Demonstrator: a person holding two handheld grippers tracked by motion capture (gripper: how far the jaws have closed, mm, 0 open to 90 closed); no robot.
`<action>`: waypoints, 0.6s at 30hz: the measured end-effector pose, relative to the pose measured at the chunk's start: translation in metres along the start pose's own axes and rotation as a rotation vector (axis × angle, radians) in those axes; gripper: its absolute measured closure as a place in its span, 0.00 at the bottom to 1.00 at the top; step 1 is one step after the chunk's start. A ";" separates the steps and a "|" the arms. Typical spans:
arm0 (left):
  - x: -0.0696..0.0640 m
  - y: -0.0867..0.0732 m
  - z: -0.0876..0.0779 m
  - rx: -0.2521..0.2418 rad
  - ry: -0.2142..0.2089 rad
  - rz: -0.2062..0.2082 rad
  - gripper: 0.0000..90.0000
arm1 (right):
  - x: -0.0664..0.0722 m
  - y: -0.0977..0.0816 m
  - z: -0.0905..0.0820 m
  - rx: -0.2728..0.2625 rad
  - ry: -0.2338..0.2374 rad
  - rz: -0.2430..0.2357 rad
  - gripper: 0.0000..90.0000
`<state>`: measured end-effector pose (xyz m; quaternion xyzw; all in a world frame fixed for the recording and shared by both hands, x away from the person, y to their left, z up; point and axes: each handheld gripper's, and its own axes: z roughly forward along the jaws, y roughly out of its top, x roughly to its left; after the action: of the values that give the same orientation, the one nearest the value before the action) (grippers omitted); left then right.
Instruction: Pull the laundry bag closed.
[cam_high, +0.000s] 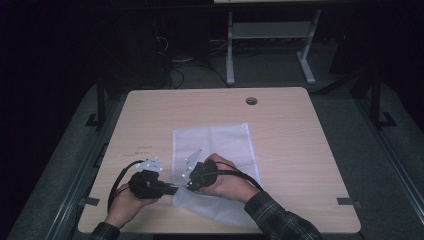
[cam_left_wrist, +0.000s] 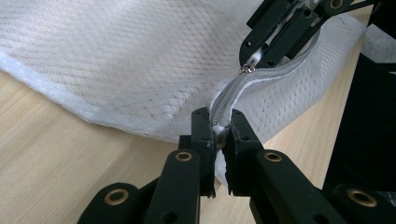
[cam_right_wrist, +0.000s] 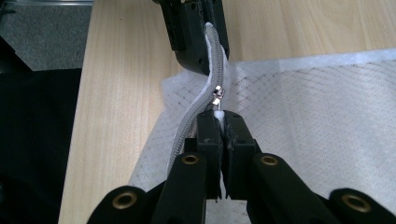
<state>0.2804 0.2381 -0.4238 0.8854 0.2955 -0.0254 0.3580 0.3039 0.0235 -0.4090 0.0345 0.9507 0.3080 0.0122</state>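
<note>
A white mesh bag (cam_high: 212, 145) lies flat on the wooden table (cam_high: 290, 130), its grey zipper (cam_left_wrist: 233, 91) running along the near left edge. My left gripper (cam_left_wrist: 219, 126) is shut on the end of the zipper and the bag's corner, lifting it slightly off the table. My right gripper (cam_right_wrist: 219, 119) faces it a short way along the zipper, shut on the small white pull behind the metal slider (cam_right_wrist: 217, 95). In the high view the left gripper (cam_high: 174, 189) and the right gripper (cam_high: 189, 186) meet nearly tip to tip at the bag's near left corner.
A round cable hole (cam_high: 251, 101) sits near the table's far edge. A white desk frame (cam_high: 270, 30) stands on the floor beyond. The table's front edge (cam_high: 220, 231) runs just below both hands, and dark floor surrounds the table.
</note>
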 end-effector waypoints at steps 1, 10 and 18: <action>0.000 0.000 0.000 0.003 0.004 0.000 0.92 | 0.000 0.000 0.000 0.000 0.000 0.002 0.96; 0.005 -0.002 -0.004 -0.017 0.003 -0.026 0.92 | -0.002 -0.005 -0.004 -0.008 -0.004 0.006 0.96; 0.005 -0.003 -0.005 -0.018 -0.002 -0.032 0.92 | -0.002 -0.007 -0.006 -0.017 -0.005 0.014 0.96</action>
<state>0.2825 0.2453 -0.4234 0.8773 0.3093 -0.0291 0.3658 0.3051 0.0139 -0.4082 0.0418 0.9477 0.3160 0.0125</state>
